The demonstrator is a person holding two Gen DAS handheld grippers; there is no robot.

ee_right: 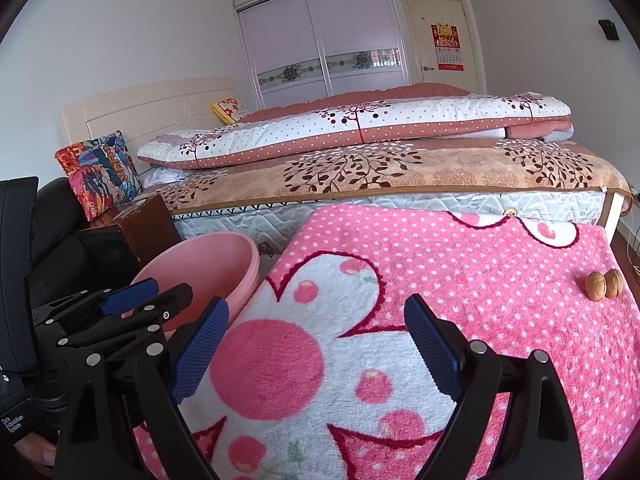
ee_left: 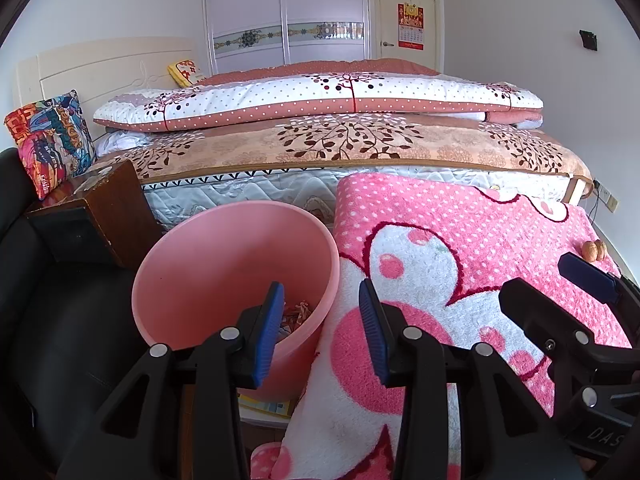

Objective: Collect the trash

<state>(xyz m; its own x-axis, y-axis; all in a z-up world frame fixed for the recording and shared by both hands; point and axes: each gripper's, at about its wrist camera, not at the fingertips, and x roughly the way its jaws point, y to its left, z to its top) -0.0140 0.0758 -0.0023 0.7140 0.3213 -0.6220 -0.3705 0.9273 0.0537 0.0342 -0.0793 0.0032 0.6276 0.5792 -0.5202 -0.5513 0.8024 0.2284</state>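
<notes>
A pink bin (ee_left: pixel 224 264) stands left of a pink-and-white blanket-covered surface (ee_left: pixel 460 248); orange scraps (ee_left: pixel 298 312) lie in its bottom. My left gripper (ee_left: pixel 324 332) is open and empty, held over the bin's right rim. My right gripper (ee_right: pixel 316 352) is open and empty above the blanket (ee_right: pixel 400 280); it also shows in the left wrist view (ee_left: pixel 588 276). Two walnuts (ee_right: pixel 604 285) sit on the blanket at the far right, also seen in the left wrist view (ee_left: pixel 594 249). The bin shows in the right wrist view (ee_right: pixel 208 264), behind the left gripper (ee_right: pixel 132 300).
A bed (ee_left: pixel 340 140) with folded quilts runs behind the blanket surface. A dark wooden nightstand (ee_left: pixel 104 208) and a black chair (ee_left: pixel 48 320) stand left of the bin. A colourful cushion (ee_left: pixel 52 140) leans by the headboard.
</notes>
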